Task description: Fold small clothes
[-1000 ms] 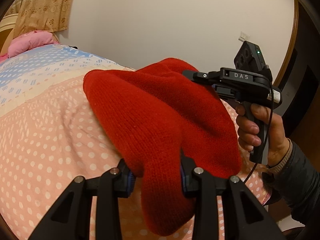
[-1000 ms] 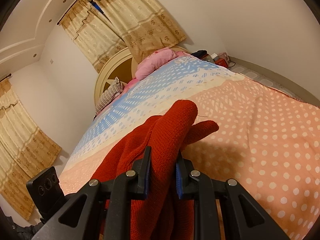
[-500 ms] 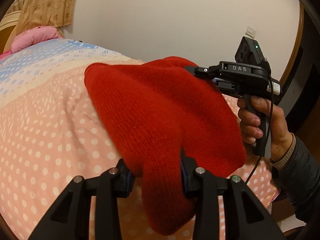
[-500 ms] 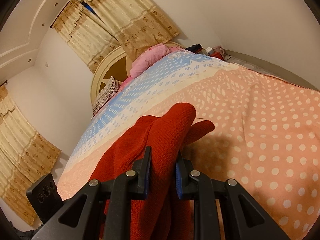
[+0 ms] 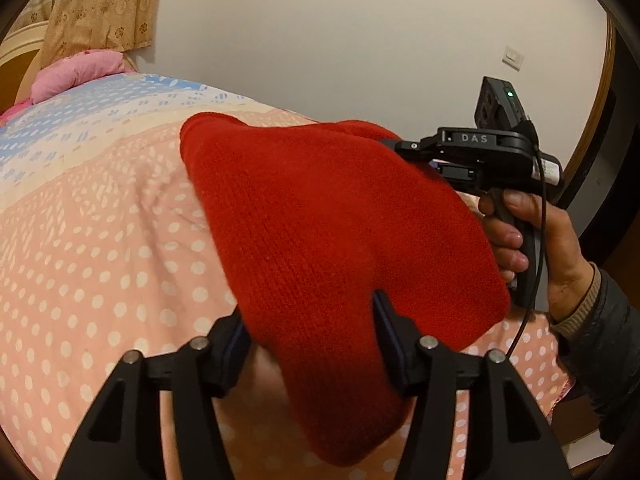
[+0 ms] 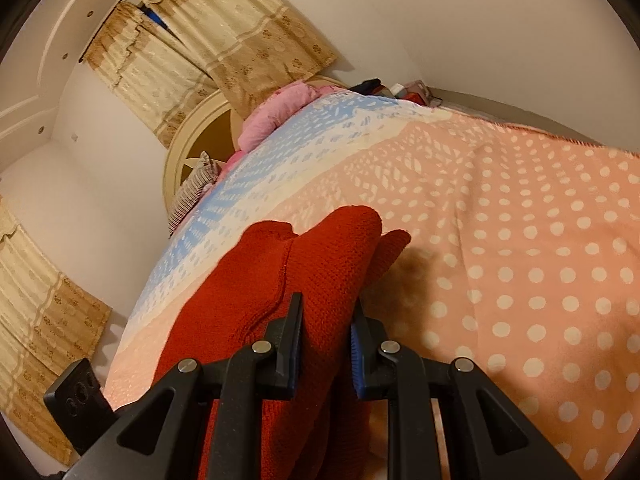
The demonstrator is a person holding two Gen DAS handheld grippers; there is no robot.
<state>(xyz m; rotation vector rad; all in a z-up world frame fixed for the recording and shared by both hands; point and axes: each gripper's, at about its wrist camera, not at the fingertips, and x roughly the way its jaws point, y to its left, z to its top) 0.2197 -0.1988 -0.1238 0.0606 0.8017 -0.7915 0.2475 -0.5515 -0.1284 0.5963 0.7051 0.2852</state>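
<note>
A red knitted garment (image 5: 328,232) hangs above a bed whose cover (image 5: 100,264) is pink with white dots near the person and turns cream and then blue toward the headboard. The left gripper (image 5: 312,340) points down at the cover, and its jaws have just been opening: a thick fold of the garment hangs between the two blue pads, the right pad is against the knit, and a narrow gap shows beside the left pad, so the grip looks released. The right gripper (image 6: 326,324) has its jaws close together and pinches a bunched corner of the same garment. In the left wrist view this gripper is at the far right edge of the cloth, held by the person's hand (image 5: 532,240) in a dark sleeve. The lower tip of the garment reaches down between the left fingers, toward the near edge of the bed. To the left of the garment and beyond it, the dotted cover is flat and open up to a pink pillow (image 5: 76,72) at the head of the bed. Beige curtains (image 6: 224,44) hang behind the headboard.
</note>
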